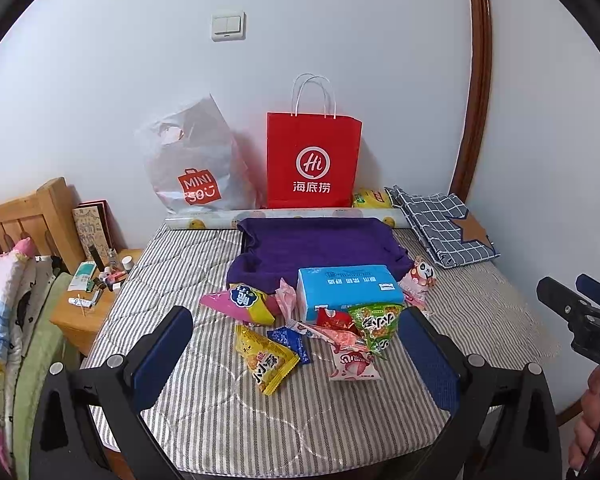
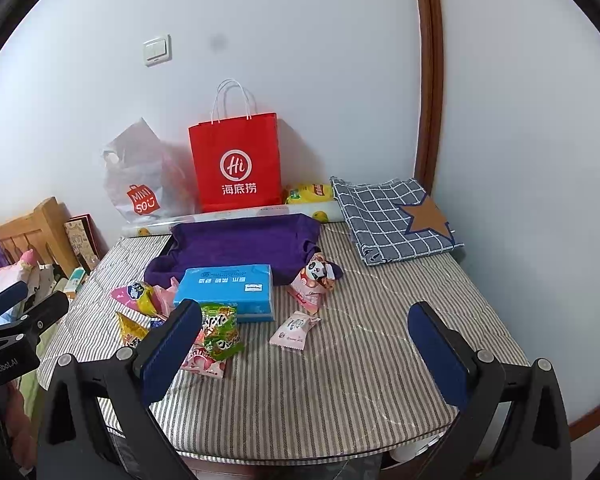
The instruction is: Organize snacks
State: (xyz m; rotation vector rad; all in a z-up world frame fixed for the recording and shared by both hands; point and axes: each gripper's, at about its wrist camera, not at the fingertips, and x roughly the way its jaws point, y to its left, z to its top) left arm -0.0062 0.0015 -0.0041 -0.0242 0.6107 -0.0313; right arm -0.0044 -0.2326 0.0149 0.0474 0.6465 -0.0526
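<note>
Across the frame's centre, striped bed [image 1: 204, 412] carried purple towel [image 1: 316, 248], blue tissue pack [image 1: 350, 290], then scattered snacks [image 1: 266, 354] lower centre. Left gripper [image 1: 296, 350] and right gripper [image 2: 304, 344]: jaws released, empty, above bedding.

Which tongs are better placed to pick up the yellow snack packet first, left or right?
Probably the left tongs: open, with the yellow snack packet lying between their fingers in the left wrist view. The right tongs frame mostly bare striped mat.

Black tool [image 1: 296, 344], navy blue pads [image 1: 162, 354]
</note>
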